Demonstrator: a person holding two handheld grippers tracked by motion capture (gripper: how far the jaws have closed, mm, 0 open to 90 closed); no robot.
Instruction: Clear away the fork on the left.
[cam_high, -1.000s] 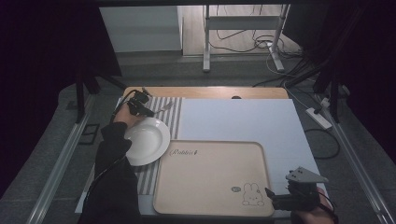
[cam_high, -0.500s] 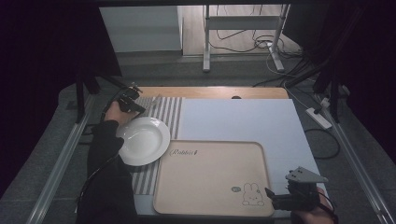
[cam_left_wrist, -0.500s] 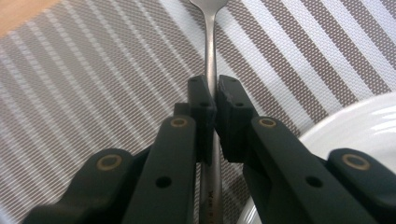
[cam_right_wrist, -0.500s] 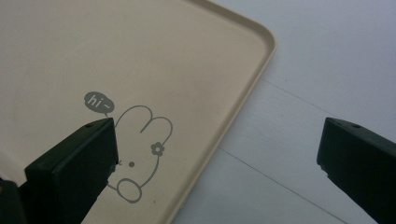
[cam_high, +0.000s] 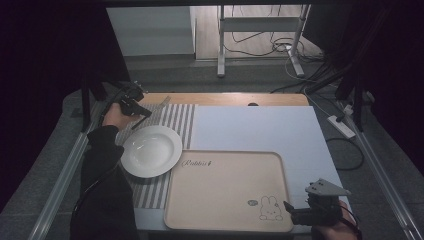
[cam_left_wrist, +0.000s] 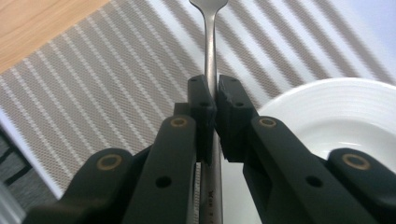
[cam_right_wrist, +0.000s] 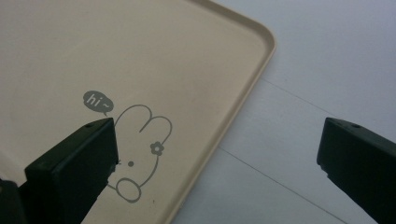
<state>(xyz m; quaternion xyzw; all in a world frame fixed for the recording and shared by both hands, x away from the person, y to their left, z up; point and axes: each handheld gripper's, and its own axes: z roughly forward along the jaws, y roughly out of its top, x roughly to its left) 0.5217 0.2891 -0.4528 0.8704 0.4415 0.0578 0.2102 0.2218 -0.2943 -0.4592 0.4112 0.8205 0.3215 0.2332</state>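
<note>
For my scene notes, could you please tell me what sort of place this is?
Probably a recording lab set up as a dining table: a striped placemat, white plate and rabbit-printed tray on the table, cables and a power strip on the floor.

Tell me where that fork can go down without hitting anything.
The left gripper is shut on the slim metal fork. Free patches: the striped grey placemat beyond the round white plate, the whole beige rabbit-print tray, and the pale blue mat behind it. It is crowded only where the plate's rim meets the tray's corner.
</note>
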